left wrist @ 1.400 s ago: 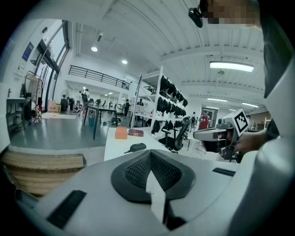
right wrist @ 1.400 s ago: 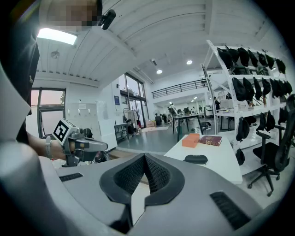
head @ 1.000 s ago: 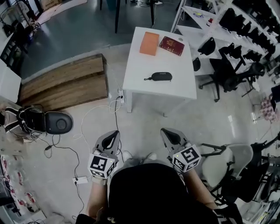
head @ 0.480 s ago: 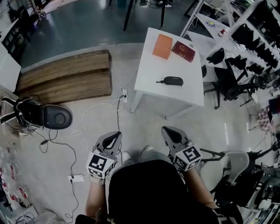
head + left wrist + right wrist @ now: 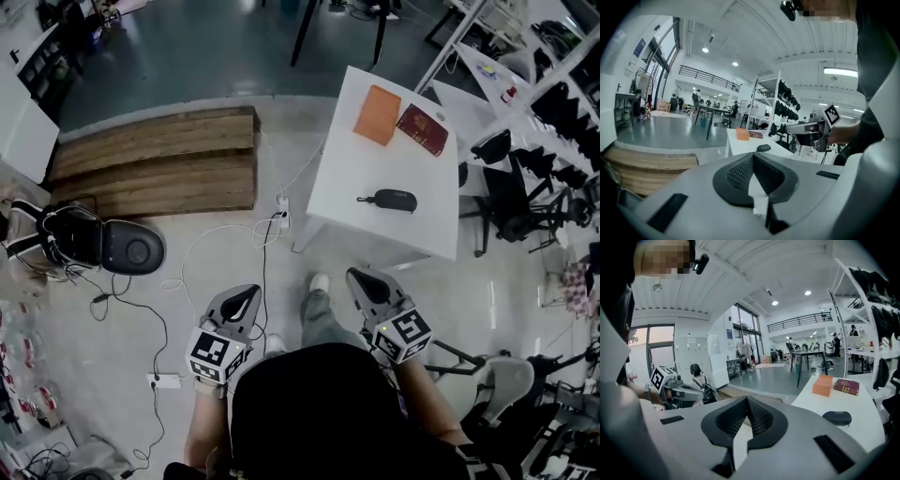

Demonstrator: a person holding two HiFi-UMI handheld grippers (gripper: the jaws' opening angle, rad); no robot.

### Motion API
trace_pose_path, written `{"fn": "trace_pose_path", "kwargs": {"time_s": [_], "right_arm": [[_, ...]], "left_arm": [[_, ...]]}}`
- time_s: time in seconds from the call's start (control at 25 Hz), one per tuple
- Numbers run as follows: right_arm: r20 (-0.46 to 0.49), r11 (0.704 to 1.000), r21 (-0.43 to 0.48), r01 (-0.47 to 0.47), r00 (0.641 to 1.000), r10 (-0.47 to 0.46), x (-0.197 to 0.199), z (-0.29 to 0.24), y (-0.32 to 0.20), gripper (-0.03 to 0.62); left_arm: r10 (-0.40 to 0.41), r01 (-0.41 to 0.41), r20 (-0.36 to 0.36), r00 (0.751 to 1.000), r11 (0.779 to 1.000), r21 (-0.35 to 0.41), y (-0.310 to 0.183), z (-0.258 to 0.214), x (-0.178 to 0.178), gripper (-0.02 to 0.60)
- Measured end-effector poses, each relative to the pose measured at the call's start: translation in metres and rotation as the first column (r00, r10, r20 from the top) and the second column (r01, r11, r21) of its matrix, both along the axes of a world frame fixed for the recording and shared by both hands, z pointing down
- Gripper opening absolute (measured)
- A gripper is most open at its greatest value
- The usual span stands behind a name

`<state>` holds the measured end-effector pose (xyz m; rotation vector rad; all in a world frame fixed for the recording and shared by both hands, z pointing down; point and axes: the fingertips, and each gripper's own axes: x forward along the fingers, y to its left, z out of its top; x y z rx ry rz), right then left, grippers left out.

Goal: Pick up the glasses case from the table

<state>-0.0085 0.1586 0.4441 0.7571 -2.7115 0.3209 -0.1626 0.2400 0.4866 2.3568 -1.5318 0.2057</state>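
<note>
Glasses case point(image 5: 392, 200) lies flat on the white desk point(image 5: 412, 239), toward the edge nearer the person and well apart from the orange box point(image 5: 377, 114) and the red book point(image 5: 423, 129) at the far end. That leaves bare desk all round it, so neither neighbour should get in the way of a grasp. A short loop sticks out from its left end. The person stands off from the desk on the floor, one shoe point(image 5: 320, 281) forward, so I judge this the approach and not yet the reach. Both grippers are held low before the body, side by side and pointing ahead toward the desk, a carrying pose with nothing to guard. The left gripper point(image 5: 246, 294) has its jaws clenched together on nothing; its own view shows the pads meeting, with the case point(image 5: 763, 148) small and far beyond them. The right gripper point(image 5: 361, 281) is likewise clenched and empty, and the case point(image 5: 836, 417) sits off to the right of its jaws, closer to this side, which suggests the right is the handier one for the pick. Whichever takes it must release its jaws before coming down over the case. White cables point(image 5: 272, 225) trail across the floor by the desk leg, a thing to step clear of.
</note>
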Motion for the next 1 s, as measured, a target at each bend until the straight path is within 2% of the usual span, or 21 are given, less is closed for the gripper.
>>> {"fn": "trace_pose_path", "kwargs": {"time_s": [0.2, 0.44, 0.72, 0.88, 1.0], "right_arm": [[0.014, 0.999, -0.017, 0.047, 0.999, -0.046, -0.006, 0.006, -0.072, 0.028], [0.018, 0.996, -0.046, 0.078, 0.997, -0.077, 0.005, 0.01, -0.162, 0.028], [-0.006, 0.995, -0.072, 0.067, 0.998, -0.067, 0.052, 0.03, -0.253, 0.029], [-0.04, 0.992, -0.1, 0.076, 0.996, -0.081, 0.082, 0.051, -0.285, 0.034], [-0.081, 0.989, -0.118, 0.088, 0.992, -0.098, 0.102, 0.068, -0.302, 0.068]], "left_arm": [[-0.046, 0.046, 0.006, 0.999, 0.999, -0.027, -0.07, 0.001, -0.003, 0.017], [-0.056, 0.057, 0.02, 0.998, 0.997, -0.048, -0.156, -0.005, 0.013, 0.017], [-0.032, 0.035, 0.036, 0.999, 0.997, -0.072, -0.247, -0.005, 0.052, 0.017], [-0.014, 0.017, 0.037, 0.999, 0.996, -0.086, -0.285, -0.002, 0.075, 0.017], [0.001, 0.002, 0.033, 0.999, 0.995, -0.095, -0.305, 0.001, 0.093, 0.017]]}}
